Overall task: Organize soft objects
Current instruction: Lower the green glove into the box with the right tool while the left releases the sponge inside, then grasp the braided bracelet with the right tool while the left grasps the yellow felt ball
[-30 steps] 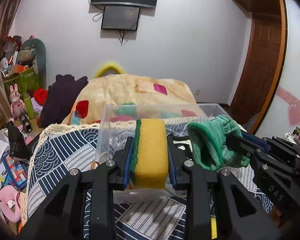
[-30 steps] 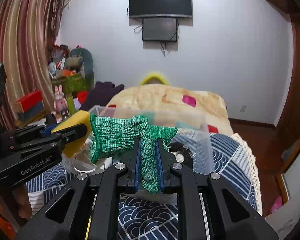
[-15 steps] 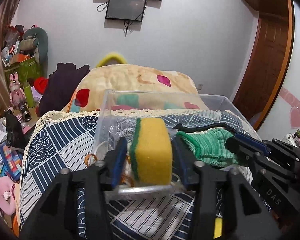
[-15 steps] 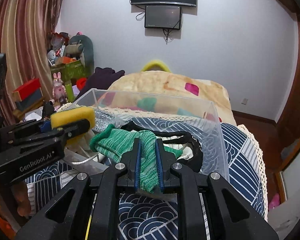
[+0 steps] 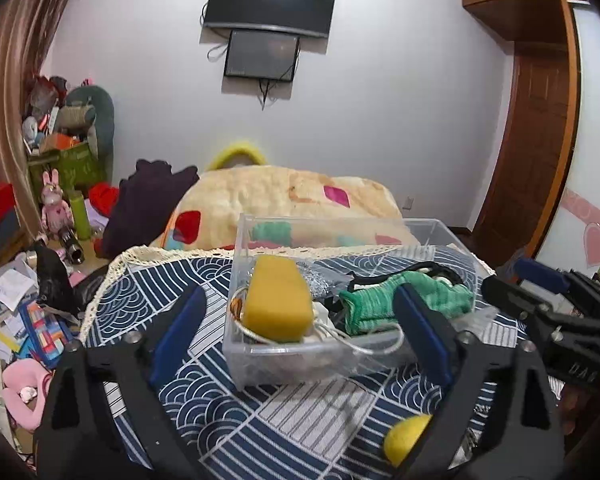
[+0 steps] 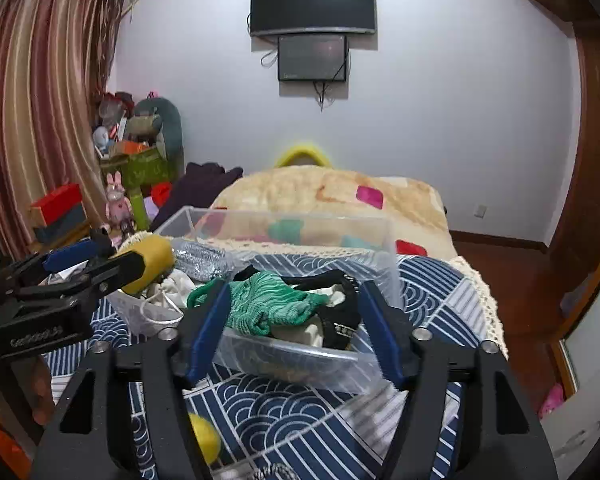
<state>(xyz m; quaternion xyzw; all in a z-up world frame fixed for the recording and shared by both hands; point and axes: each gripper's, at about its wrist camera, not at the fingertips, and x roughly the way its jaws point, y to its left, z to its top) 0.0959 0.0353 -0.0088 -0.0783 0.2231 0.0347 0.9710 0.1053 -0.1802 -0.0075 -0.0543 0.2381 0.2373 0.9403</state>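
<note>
A clear plastic bin (image 5: 260,364) (image 6: 300,364) stands on the blue patterned cloth. A yellow sponge (image 5: 278,298) (image 6: 150,262) lies in its left end. A green knit glove (image 5: 384,302) (image 6: 270,304) lies in its middle on black and white items. My left gripper (image 5: 300,332) is open and empty, its fingers wide apart in front of the bin. My right gripper (image 6: 296,324) is open and empty, its fingers either side of the glove at the bin's near wall.
A yellow ball (image 5: 404,438) (image 6: 204,436) lies on the cloth near the front. A blanket-covered bed (image 5: 292,196) stands behind the bin. Toys and clutter (image 5: 28,264) fill the floor at left. A wooden door (image 5: 540,152) is at right.
Both grippers have opened and pulled back. The sponge and the green glove, held above the bin a second ago, now lie in it.
</note>
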